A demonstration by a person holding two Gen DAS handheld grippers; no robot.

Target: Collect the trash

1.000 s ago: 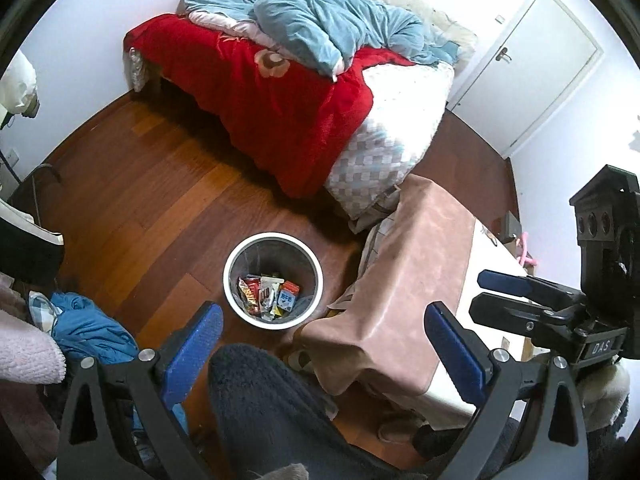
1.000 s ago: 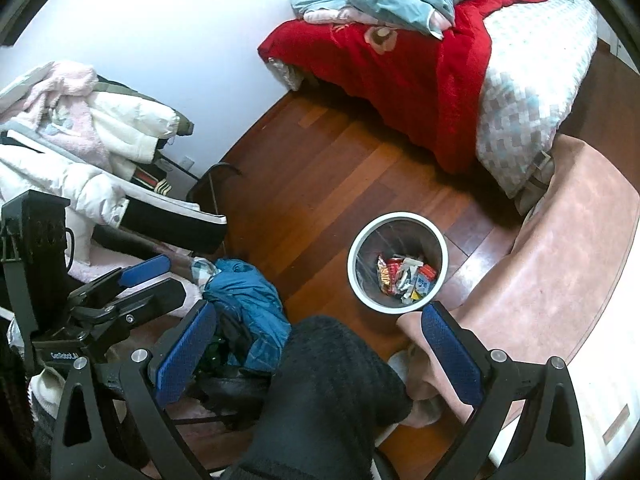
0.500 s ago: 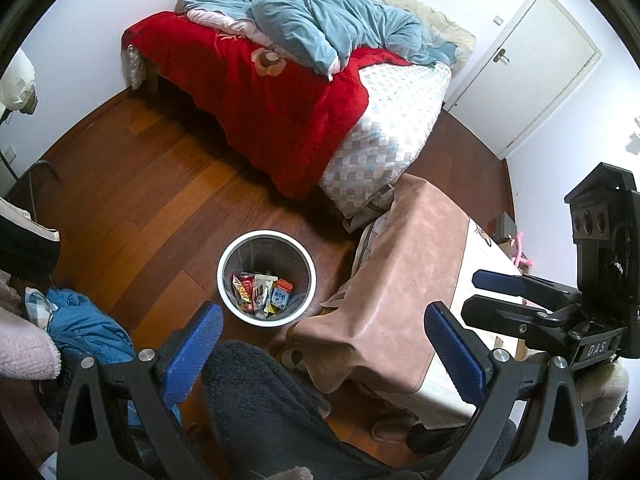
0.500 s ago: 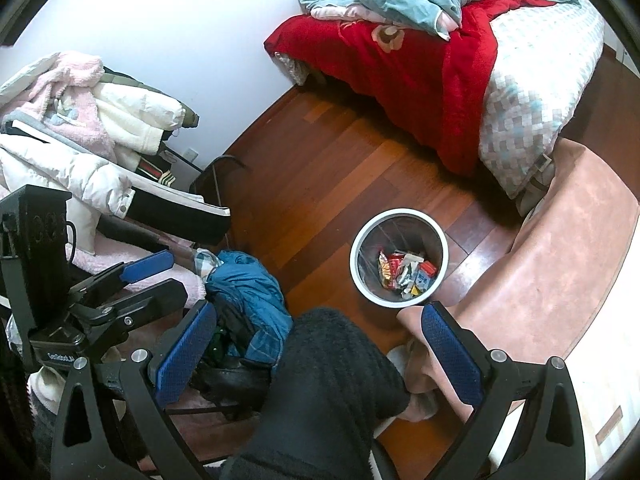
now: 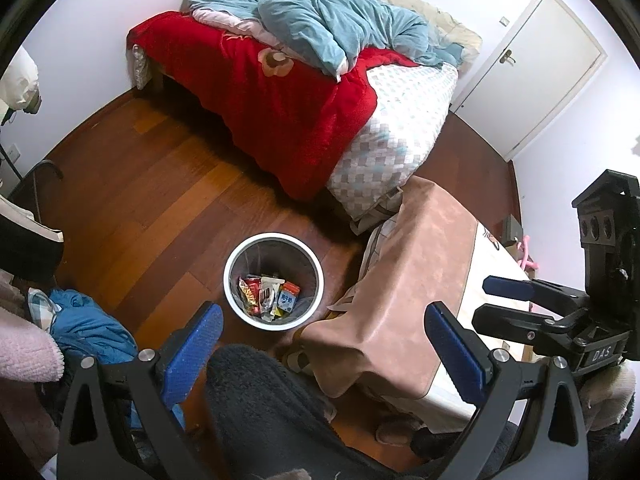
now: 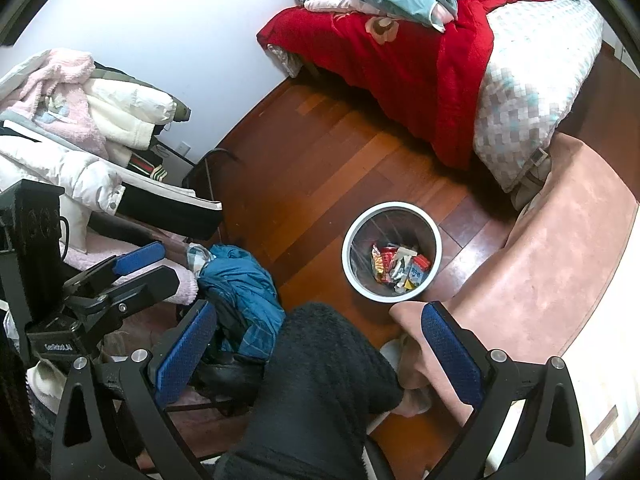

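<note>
Left wrist view: left gripper (image 5: 324, 338) spread wide, empty, above trash bin (image 5: 273, 280).

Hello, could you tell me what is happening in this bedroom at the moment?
A seated person holds a two-finger gripper in each hand above a wooden floor. The left gripper and the right gripper are both open and hold nothing. Below them stands a round white-rimmed trash bin, which already holds several colourful snack wrappers. No loose trash is visible on the floor, so the collecting looks mostly done.
</note>
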